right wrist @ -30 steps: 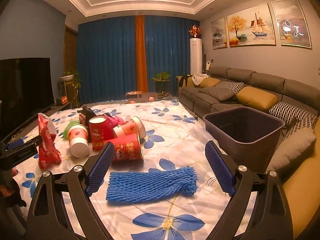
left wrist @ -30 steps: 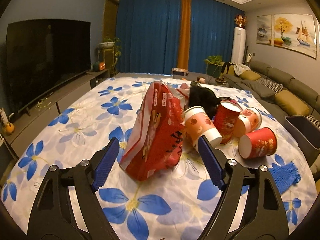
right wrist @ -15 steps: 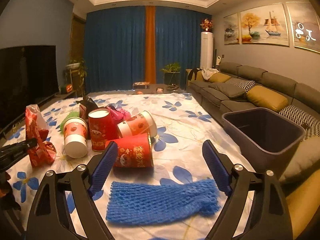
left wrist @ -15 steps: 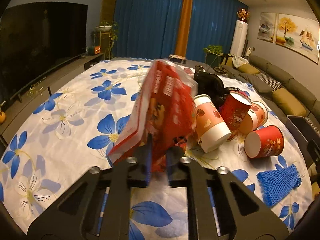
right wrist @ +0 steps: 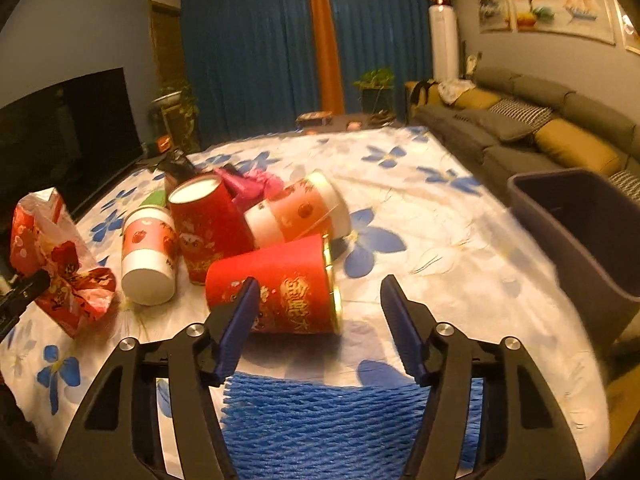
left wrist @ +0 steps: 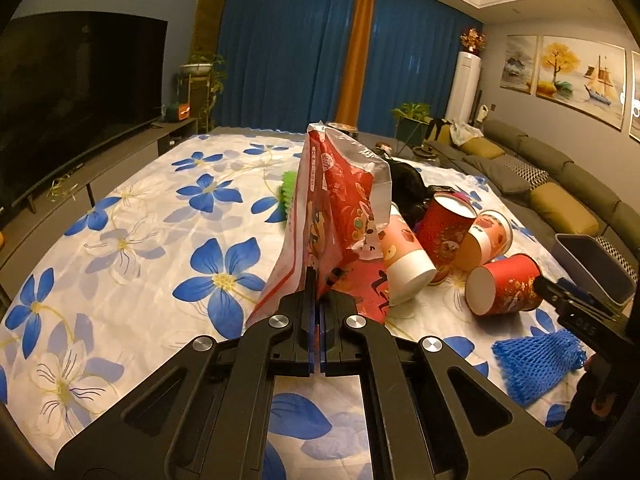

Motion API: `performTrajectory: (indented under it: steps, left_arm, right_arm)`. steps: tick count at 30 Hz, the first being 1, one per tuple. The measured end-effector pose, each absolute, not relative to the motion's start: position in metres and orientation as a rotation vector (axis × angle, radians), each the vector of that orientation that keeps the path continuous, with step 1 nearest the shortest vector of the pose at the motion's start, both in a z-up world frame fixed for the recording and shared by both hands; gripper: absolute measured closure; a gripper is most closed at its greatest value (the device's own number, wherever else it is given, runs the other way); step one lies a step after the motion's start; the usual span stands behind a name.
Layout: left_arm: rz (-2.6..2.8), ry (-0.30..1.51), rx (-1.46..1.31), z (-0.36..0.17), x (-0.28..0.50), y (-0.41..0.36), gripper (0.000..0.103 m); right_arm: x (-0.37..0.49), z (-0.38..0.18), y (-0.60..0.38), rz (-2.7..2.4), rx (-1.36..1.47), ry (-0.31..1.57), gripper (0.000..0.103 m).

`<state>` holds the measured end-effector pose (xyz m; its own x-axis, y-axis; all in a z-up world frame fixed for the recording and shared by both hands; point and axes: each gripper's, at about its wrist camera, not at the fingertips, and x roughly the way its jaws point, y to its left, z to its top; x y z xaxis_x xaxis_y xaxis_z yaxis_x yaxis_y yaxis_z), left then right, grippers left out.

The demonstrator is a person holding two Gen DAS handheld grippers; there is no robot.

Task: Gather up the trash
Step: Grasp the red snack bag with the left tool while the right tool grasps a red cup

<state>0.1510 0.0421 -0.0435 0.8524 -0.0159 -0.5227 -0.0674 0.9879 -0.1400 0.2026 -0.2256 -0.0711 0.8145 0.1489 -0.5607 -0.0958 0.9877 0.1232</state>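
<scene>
My left gripper (left wrist: pixel 319 294) is shut on the lower edge of a red snack bag (left wrist: pixel 340 208), which stands up from the flowered cloth (left wrist: pixel 132 248). In the right wrist view the same bag (right wrist: pixel 56 260) hangs crumpled at the far left. My right gripper (right wrist: pixel 320 290) reaches over a blue foam net (right wrist: pixel 344 420), its jaws closing. A red paper cup (right wrist: pixel 280 284) lies on its side just ahead of them, with the left finger (right wrist: pixel 240 312) in front of its base. No pad presses on it.
More cups lie behind: a pink-and-white one (right wrist: pixel 148 256), a red upright one (right wrist: pixel 208 224) and a pink one on its side (right wrist: pixel 300 212). A dark bin (right wrist: pixel 580 232) stands at the table's right edge by the sofa (right wrist: pixel 560 140). A pink wrapper (right wrist: pixel 256 180) lies further back.
The left jaws closed on the red bag and tipped it upright. My right gripper moved forward over the blue net toward the red cup, and its jaws narrowed.
</scene>
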Motion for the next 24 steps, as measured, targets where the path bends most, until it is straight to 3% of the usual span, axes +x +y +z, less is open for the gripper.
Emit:
performTrajectory:
  steps: [13, 24]
  left_arm:
    - [-0.002, 0.559, -0.153, -0.044, 0.147, 0.036, 0.103]
    - [-0.023, 0.561, -0.133, -0.044, 0.142, 0.025, 0.103]
  right_arm:
    - [0.196, -0.075, -0.219, 0.353, 0.195, 0.655, 0.088]
    - [0.197, -0.075, -0.202, 0.375, 0.164, 0.667, 0.089]
